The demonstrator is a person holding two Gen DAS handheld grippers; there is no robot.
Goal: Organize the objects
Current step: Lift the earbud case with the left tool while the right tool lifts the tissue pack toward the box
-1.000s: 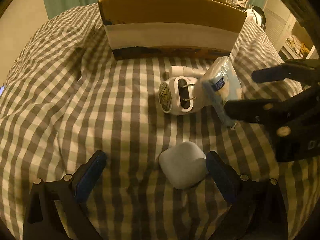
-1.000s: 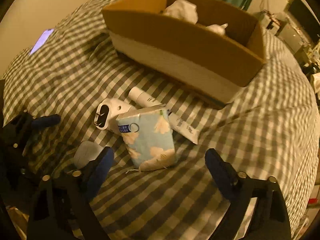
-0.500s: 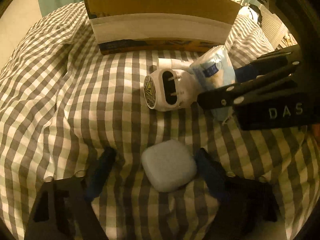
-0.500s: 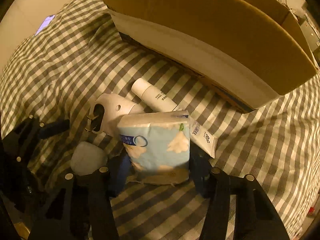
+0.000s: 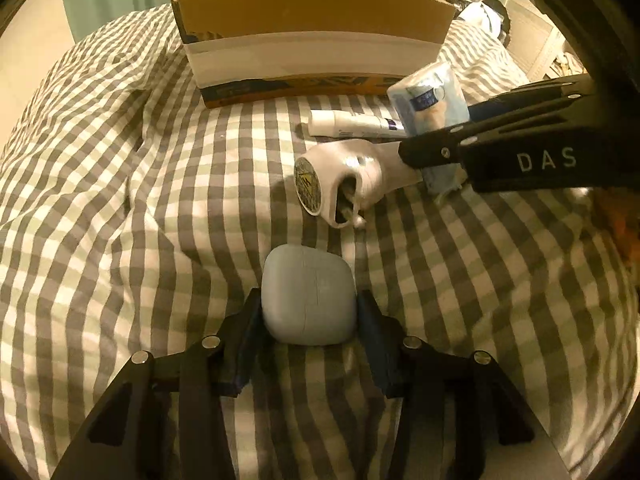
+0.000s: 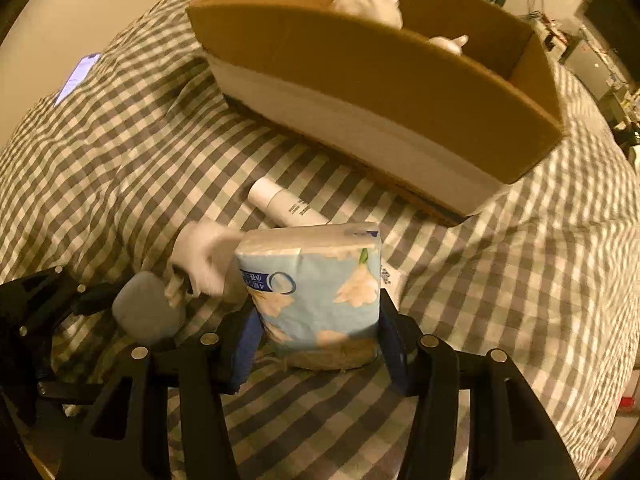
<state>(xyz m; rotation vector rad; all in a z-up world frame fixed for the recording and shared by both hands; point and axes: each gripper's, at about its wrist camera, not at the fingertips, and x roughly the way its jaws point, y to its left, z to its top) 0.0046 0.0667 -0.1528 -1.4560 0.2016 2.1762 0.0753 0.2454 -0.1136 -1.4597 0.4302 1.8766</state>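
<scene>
left tool (image 5: pixel 308 320) gripping earbud case (image 5: pixel 308 296); right tool (image 6: pixel 318 340) gripping tissue pack (image 6: pixel 316 284)

We see woven cloth on the checked bedspread (image 5: pixel 120 200), matt w/ soft creases. The cardboard box (image 5: pixel 312 12) is matt brown paperboard, smooth, w/ a white band on its front. The earbud case (image 5: pixel 308 300) looks like satin plastic, pale and smooth, a thin seam across it. The white plug adapter (image 5: pixel 344 180) is glossy plastic (round printed sticker on one end). The tissue pack (image 6: pixel 316 288) has thin printed plastic film, slightly shiny, crinkled at the bottom seal. The tube (image 5: pixel 352 124) is smooth white plastic. Both the left gripper (image 5: pixel 308 344) and right gripper (image 6: pixel 316 340) are matt black plastic w/ bright metal screw heads; pads (image 6: pixel 244 344) look like dull blue rubber.
</scene>
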